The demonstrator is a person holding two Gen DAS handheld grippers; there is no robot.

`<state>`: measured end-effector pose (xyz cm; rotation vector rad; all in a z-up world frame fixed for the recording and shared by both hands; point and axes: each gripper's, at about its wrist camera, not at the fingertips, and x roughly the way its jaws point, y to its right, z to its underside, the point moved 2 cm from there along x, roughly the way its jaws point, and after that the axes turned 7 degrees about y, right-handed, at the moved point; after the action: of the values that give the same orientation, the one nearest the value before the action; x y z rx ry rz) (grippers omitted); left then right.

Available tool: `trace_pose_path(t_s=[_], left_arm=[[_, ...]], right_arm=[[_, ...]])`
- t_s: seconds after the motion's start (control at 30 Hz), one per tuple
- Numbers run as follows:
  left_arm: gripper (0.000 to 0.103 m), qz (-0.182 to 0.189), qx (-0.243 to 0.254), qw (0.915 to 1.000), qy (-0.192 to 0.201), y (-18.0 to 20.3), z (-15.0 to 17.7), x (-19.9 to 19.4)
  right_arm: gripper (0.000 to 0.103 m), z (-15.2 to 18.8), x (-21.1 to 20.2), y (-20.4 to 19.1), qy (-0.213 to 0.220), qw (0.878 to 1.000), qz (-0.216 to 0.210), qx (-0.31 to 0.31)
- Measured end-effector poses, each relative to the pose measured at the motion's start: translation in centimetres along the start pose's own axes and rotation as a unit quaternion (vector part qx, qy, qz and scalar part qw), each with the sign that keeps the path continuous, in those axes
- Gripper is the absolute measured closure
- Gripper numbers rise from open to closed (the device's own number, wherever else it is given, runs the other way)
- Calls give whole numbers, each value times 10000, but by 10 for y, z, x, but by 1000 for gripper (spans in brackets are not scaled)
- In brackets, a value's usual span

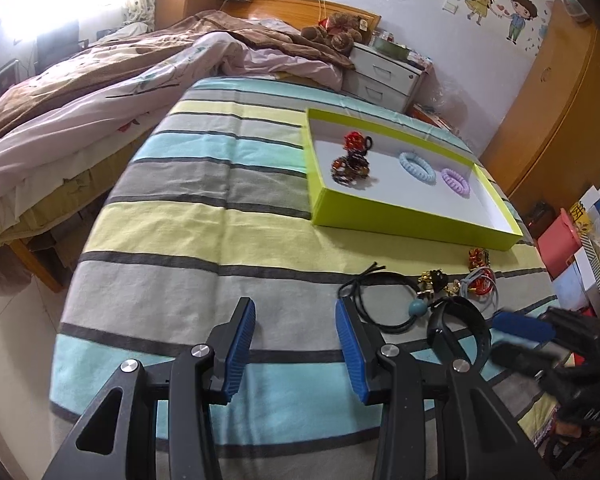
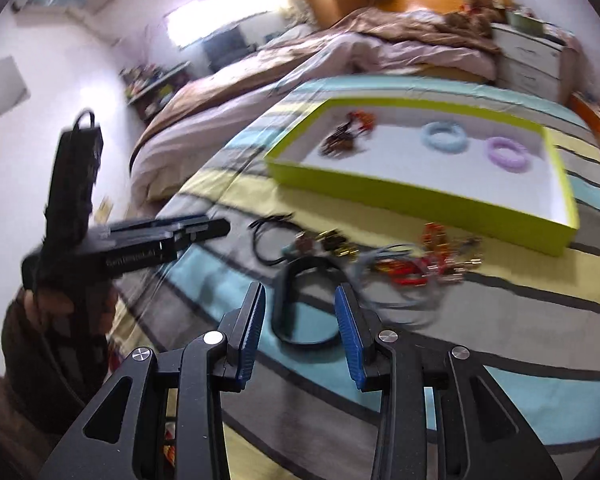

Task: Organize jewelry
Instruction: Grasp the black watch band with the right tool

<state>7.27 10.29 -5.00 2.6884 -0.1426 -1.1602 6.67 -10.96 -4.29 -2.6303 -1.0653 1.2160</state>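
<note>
You see a cloth (image 1: 220,184) striped turquoise, pale yellow, grey and charcoal; a lime-green tray (image 1: 412,222), white inside, holding a light-blue coil tie (image 1: 417,167) and a lilac one (image 1: 455,181).

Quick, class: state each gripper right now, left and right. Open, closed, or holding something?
Left gripper: open, holding nothing, above the striped cloth.
Right gripper: open, holding nothing, near the black band.

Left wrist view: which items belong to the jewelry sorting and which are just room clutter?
Job:
green tray
blue coil tie
purple coil tie
red-and-dark hair ties in the tray
black band
loose pile on the cloth

Clutter:
teddy bear
nightstand
duvet
</note>
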Motion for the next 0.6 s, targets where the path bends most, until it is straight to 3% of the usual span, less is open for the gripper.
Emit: trace_pose_path(t_s=[0.17, 0.4, 0.5, 0.6], left_arm=[[62, -122, -100, 9999, 47, -13, 0, -6], [62, -60, -67, 10000, 37, -11, 0, -7], [62, 14, -22, 10000, 7, -6, -1, -4], [61, 56, 51, 10000, -23, 1, -4, 0]], right_arm=[[66, 8, 25, -16, -323, 9989, 65, -327], [66, 13, 37, -21, -412, 9964, 453, -585], [89, 15, 36, -23, -389, 9941, 697, -732], [90, 15, 32, -21, -347, 9942, 712, -732]])
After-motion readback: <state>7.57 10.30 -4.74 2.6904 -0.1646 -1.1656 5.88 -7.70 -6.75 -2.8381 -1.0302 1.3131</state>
